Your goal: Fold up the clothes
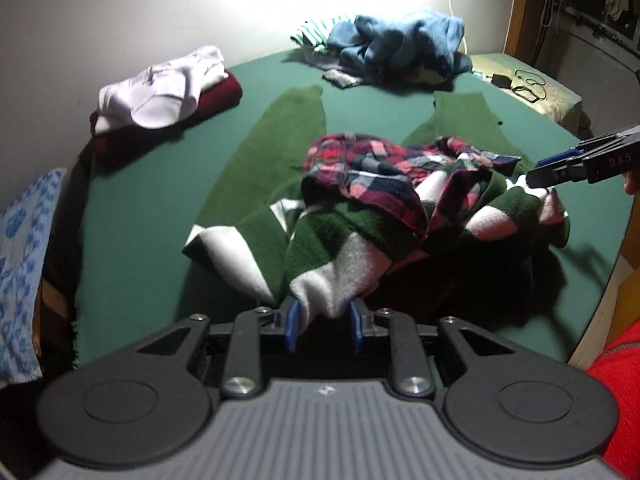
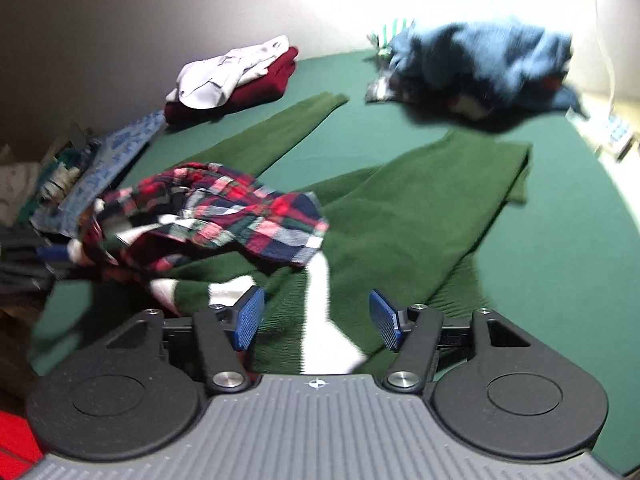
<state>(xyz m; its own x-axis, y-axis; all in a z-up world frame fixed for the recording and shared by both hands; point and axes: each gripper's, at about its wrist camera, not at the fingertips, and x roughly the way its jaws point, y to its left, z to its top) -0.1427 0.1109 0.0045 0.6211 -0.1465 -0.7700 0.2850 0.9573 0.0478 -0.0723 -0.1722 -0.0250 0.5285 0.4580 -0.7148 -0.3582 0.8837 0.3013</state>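
Blue pads: on the left gripper (image 1: 325, 330) they pinch a white-and-green fold of the sweater (image 1: 248, 248), lifting that edge so it can be drawn flat.
Right gripper (image 2: 317, 320): fingers spread wide, nothing between them, hovering over a white stripe, seemingly lining up a second grip.
Sweater: bunched mid-bed, sleeves reaching toward 11 and 1 o'clock.
Plaid shirt (image 1: 384, 176): crumpled on top of the sweater; likely must come off first.
Folded stack (image 1: 160, 100): at 10 o'clock, probably finished pieces kept aside.
Blue heap (image 1: 404, 40): at 12 o'clock, seemingly waiting.
Bed (image 1: 140, 216): green cover, the working surface.
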